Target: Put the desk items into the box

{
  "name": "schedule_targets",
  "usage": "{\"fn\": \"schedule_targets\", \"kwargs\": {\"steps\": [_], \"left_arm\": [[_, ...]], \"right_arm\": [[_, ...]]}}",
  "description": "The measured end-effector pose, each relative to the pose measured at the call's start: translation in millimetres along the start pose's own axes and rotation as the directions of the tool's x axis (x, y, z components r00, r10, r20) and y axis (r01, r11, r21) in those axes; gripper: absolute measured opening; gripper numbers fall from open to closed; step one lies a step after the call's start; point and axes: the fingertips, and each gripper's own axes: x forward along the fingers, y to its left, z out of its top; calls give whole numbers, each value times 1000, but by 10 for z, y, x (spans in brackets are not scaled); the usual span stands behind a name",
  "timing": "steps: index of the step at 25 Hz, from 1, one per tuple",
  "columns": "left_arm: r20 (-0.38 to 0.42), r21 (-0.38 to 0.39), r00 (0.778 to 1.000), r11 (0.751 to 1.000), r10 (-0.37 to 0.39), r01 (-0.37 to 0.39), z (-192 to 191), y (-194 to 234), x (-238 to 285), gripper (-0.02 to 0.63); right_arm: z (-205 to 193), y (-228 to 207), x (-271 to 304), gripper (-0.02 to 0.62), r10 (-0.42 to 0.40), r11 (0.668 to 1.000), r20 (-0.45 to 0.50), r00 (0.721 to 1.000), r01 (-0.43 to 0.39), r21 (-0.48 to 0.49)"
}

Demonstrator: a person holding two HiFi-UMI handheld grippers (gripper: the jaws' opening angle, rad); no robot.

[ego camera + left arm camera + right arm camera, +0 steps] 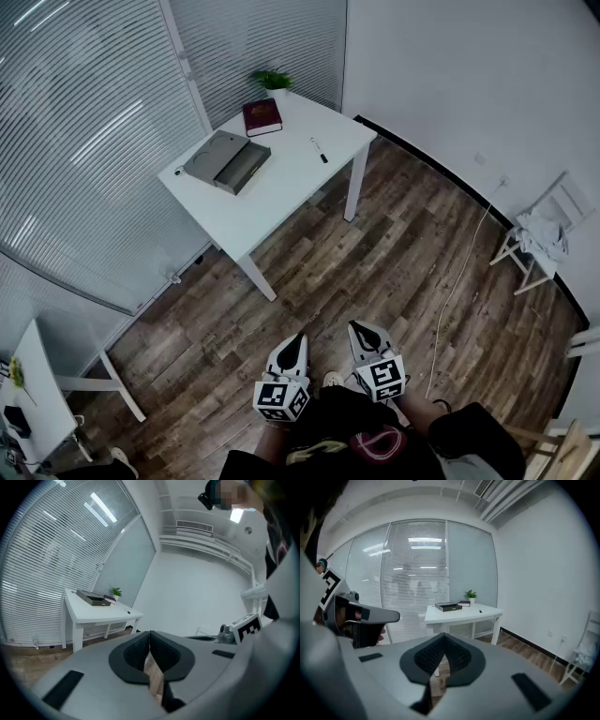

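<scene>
Currently at the approach stage; nothing is packed yet.

Item 1: white rectangular surface [281,192], set against a slatted glass wall [84,141], well apart from the person across a brown plank floor [375,262].

Item 2: grey shallow rectangular box [242,167], open, on the left part of the surface. A lighter grey flat panel [212,153], probably its lid, touches its side.

Item 3: dark red hardback book [262,116], lying flat near the box towards the back.

Item 4: thin black marker pen [320,150], lying flat by the right edge, well apart from the box.

Item 5: small green potted plant [273,81], at the back corner beside the book.

Item 6: left hand-held gripper [300,337], jaws pressed together with nothing between them, held low before the person.

Item 7: right hand-held gripper [355,327], likewise closed and empty, near the left one.

Handling notes (judgement only):
- Walk up square to the long side of the surface, so that box and loose items fall within reach of both arms.
- Spread the jaws before arriving, not above the items.
- The pen is slim and may roll: come down across its barrel near the middle and close gently.
- The book is broad: take it by an edge or the spine and support it with the other gripper.
- Steady the box if it slides.
- Lower each item into the box; do not drop it.
</scene>
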Motion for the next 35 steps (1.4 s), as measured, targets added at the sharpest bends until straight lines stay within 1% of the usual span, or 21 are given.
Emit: {"fn": "schedule_targets", "kwargs": {"steps": [5, 8, 13, 17, 19, 23, 26, 32, 35], "left_arm": [[-11, 57, 999, 997, -44, 45, 127, 115, 76, 18], [-8, 61, 999, 997, -51, 51, 234, 302, 133, 20], [-4, 97, 997, 992, -77, 77, 405, 611, 229, 19], [29, 100, 999, 994, -43, 40, 606, 957, 316, 20], [33, 104, 998, 993, -50, 46, 687, 1061, 356, 20], [15, 129, 996, 988, -85, 82, 747, 1174, 436, 20], [10, 126, 995, 988, -96, 94, 771, 1254, 455, 20], [3, 113, 995, 989, -95, 94, 807, 1351, 537, 20], [-1, 129, 996, 988, -90, 89, 827, 1385, 627, 20]], "right_arm": [[75, -62, 196, 9, -61, 997, -3, 998, 61, 44], [131, -37, 356, 10, -90, 994, 1, 996, 89, 60], [311, 25, 665, 11, -114, 989, 35, 993, 111, 93], [483, 123, 927, 11, -129, 988, 62, 990, 123, 92], [563, 170, 990, 11, -140, 987, 79, 987, 133, 92], [572, 193, 1098, 11, -173, 981, 73, 982, 165, 105], [520, 218, 1140, 11, -182, 978, 46, 982, 176, 115], [518, 113, 1215, 11, -216, 969, 28, 976, 211, 126], [536, 43, 1301, 11, -216, 969, 35, 976, 210, 134]]}}
